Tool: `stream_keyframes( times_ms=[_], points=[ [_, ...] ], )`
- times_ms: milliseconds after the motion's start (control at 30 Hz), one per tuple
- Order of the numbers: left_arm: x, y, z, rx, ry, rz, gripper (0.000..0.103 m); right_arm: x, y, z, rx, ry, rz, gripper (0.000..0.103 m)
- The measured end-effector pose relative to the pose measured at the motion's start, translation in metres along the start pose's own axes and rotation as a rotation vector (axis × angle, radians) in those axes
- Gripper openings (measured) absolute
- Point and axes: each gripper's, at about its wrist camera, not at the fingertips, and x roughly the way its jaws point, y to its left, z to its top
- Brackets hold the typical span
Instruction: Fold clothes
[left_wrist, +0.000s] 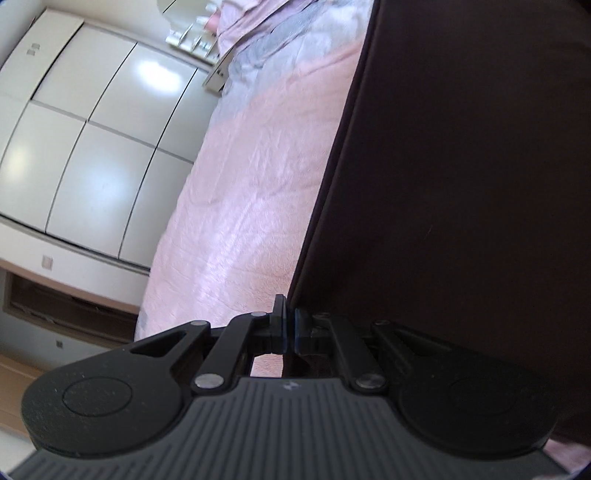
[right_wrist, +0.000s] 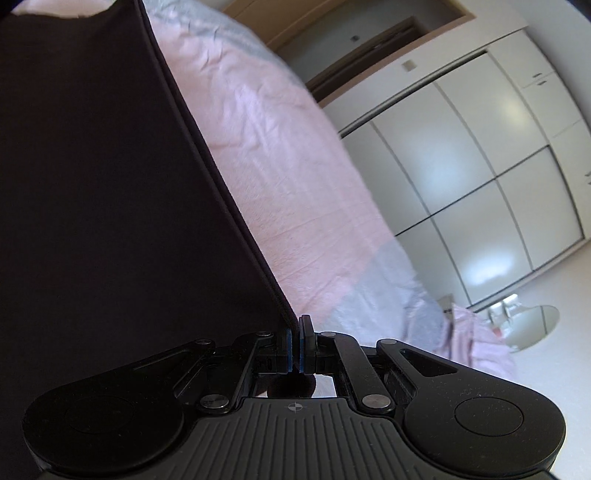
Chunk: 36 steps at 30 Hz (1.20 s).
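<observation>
We hold the dark garment (left_wrist: 461, 166) stretched above the pink bed (left_wrist: 236, 206), one corner in each hand-held gripper. The left hand-held gripper (left_wrist: 290, 325) pinches its corner with pads pressed together on the cloth; the right hand-held gripper (right_wrist: 295, 341) clamps the opposite corner likewise. We judge this the lift-and-spread step; next we likely lay it flat or bring the edges together evenly. A white wardrobe (left_wrist: 92, 147) stands behind. No readable writing shows.

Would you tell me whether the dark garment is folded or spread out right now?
Spread: the dark garment hangs taut, each hand-held gripper pinching a corner.
</observation>
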Motion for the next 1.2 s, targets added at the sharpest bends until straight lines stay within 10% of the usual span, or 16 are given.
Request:
stream_keyframes(
  times_ms=[567,600,667,767,1200],
  points=[
    [0.105,-0.008,-0.03,-0.233,0.085,-0.153,0.017,0.119,-0.01,-0.011,0.26,0.1,0.2,0.003],
    [0.106,0.001,-0.032,-0.281,0.094,-0.143,0.027,0.12,-0.016,-0.013,0.302,0.109,0.205,0.008],
    [0.108,0.019,-0.038,-0.375,0.114,-0.102,0.033,0.119,-0.027,-0.016,0.385,0.126,0.183,0.059],
    [0.11,0.043,-0.054,-0.505,0.169,-0.011,0.033,0.114,-0.053,-0.023,0.523,0.12,0.133,0.065],
    [-0.028,-0.018,-0.029,-0.394,0.01,-0.105,0.033,-0.002,-0.005,0.018,0.596,0.019,0.23,0.065]
  ],
)
